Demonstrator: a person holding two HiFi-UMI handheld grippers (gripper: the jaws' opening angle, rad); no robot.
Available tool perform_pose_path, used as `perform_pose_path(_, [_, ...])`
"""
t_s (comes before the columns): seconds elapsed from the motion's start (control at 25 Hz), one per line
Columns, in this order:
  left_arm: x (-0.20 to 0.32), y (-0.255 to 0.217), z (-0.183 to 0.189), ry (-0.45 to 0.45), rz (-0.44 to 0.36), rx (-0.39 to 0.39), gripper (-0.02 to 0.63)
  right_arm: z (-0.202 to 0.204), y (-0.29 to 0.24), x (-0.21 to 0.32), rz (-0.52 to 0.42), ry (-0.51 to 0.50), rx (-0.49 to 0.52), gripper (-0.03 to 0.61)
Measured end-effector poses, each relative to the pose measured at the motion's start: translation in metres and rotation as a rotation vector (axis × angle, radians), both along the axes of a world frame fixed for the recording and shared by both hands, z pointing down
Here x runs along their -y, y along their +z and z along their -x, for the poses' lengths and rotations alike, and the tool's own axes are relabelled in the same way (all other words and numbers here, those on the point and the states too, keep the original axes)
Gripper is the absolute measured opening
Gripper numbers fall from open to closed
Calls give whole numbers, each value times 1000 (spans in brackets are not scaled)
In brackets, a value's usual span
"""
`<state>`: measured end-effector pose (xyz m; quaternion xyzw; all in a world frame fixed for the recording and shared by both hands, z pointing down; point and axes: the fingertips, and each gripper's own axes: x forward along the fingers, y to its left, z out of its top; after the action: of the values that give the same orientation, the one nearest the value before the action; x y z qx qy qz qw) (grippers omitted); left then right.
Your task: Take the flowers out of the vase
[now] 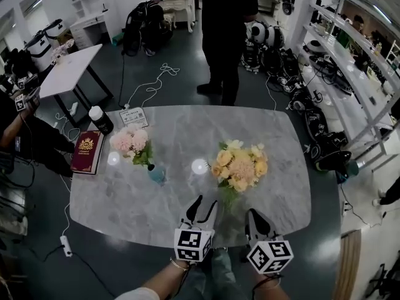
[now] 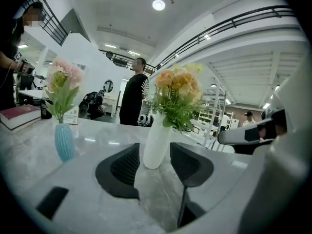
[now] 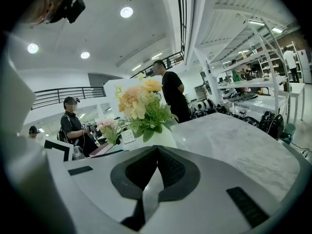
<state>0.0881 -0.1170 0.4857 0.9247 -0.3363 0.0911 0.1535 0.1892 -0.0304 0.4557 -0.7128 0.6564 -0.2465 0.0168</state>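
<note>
Left claw (image 1: 205, 206), nearest to the viewer, had its jaws apart and empty, lined up on the white vase (image 2: 157, 140) just ahead, probably so it could steady the vase. Beside it the right claw (image 3: 156, 149) was fully closed on nothing and pointed toward the yellow flowers (image 1: 240, 164), so it would have to open before gripping them. These stood upright in that vase on the tabletop (image 1: 181, 136), not yet taken out.

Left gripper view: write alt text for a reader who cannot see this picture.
A white vase of peach and yellow flowers stands on a grey marble table, framed in the gap of the open left tongs. A blue vase of pink flowers stands further left, and a person in black stands behind.
</note>
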Motion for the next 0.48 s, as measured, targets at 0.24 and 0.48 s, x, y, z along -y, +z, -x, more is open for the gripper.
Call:
perform_pose_path(0.24, [9,31,-39,103,-20,-14,267,-9,24,1,28,-30,-6,4])
perform_pose_path(0.48, [33,52,-68,153,-70,-29,321,-13,45,2,30,-48,4,5])
